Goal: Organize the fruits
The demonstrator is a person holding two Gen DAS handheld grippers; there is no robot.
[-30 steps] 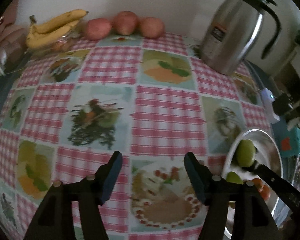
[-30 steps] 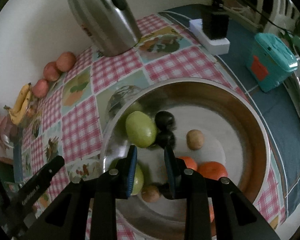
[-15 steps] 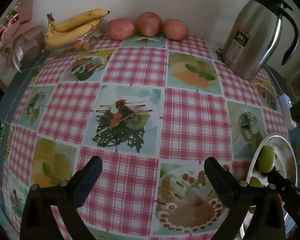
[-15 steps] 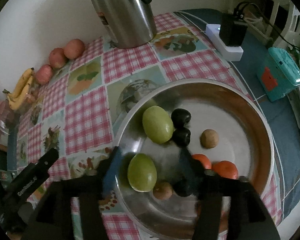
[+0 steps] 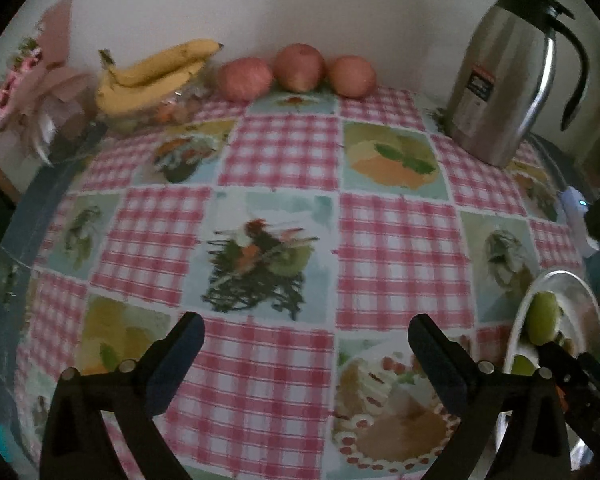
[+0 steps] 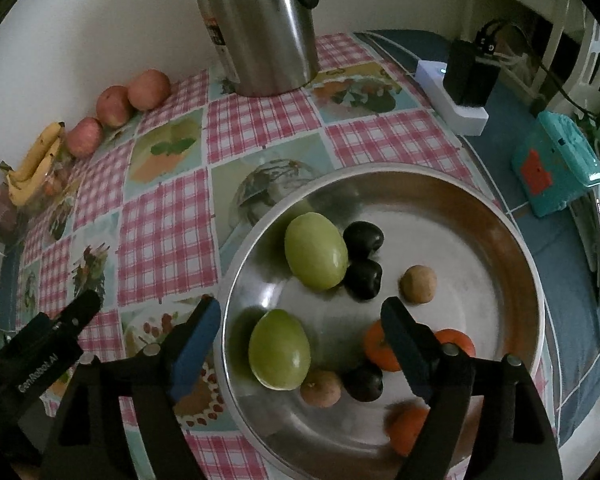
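A steel bowl [image 6: 512, 248] holds two green fruits [image 6: 315, 250], dark plums [image 6: 363, 236], small brown fruits [image 6: 418, 284] and oranges [image 6: 452, 340]. My right gripper [image 6: 300, 328] is open and empty, hovering over the bowl's near side above the lower green fruit [image 6: 279, 349]. My left gripper [image 5: 306, 344] is open and empty above the checked tablecloth. Three red apples [image 5: 298, 67] and a bunch of bananas [image 5: 156, 74] lie at the far edge by the wall. The bowl [image 5: 588, 304] shows at the right of the left wrist view.
A steel thermos jug [image 5: 508, 76] stands at the back right; it also shows in the right wrist view [image 6: 260, 24]. A white power strip with a black plug [image 6: 464, 88] and a teal box [image 6: 556, 168] lie right of the bowl. Pink wrapped flowers [image 5: 32, 92] sit far left.
Both grippers have opened wide. The right gripper has pulled back and up from the bowl, leaving fruit in it. The left view has shifted so the apples and bananas sit more central.
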